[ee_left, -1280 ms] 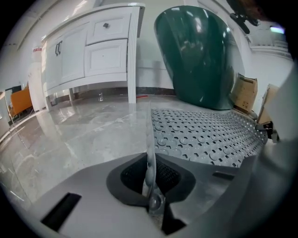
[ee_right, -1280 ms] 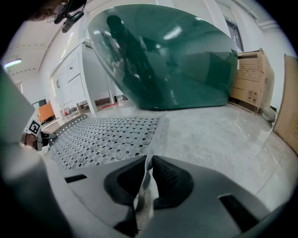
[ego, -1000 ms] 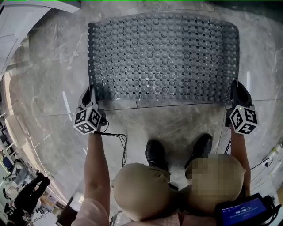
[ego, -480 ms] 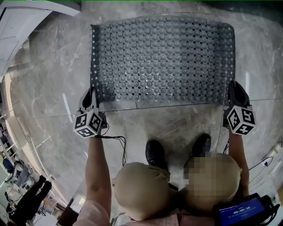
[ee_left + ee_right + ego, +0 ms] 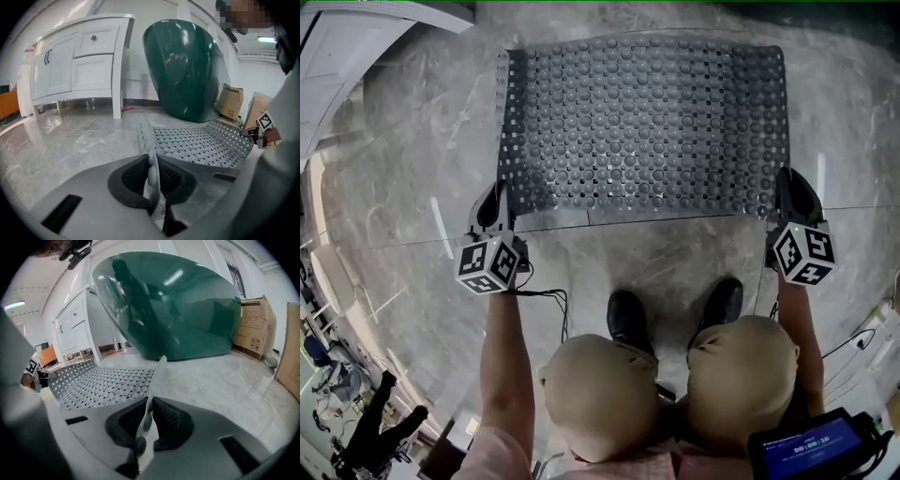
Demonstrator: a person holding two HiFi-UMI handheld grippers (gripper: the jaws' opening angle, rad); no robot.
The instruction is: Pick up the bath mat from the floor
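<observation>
A grey perforated bath mat (image 5: 642, 122) with round studs hangs stretched between both grippers above the marble floor. My left gripper (image 5: 499, 208) is shut on the mat's near left corner, and the mat's edge (image 5: 151, 164) stands pinched between its pads. My right gripper (image 5: 786, 202) is shut on the near right corner, where the mat's edge (image 5: 149, 408) runs up between its pads. In both gripper views the mat (image 5: 201, 145) (image 5: 103, 385) sags in a shallow curve toward the other gripper.
A dark green tub (image 5: 185, 70) (image 5: 173, 305) stands just beyond the mat. A white cabinet (image 5: 79, 61) is at the left, cardboard boxes (image 5: 255, 326) at the right. The person's shoes (image 5: 628, 319) stand on the marble floor (image 5: 403, 187) below the mat.
Both grippers have risen and drawn slightly inward with the mat. The mat's side edges have straightened and it now hangs flatter and tauter between them.
</observation>
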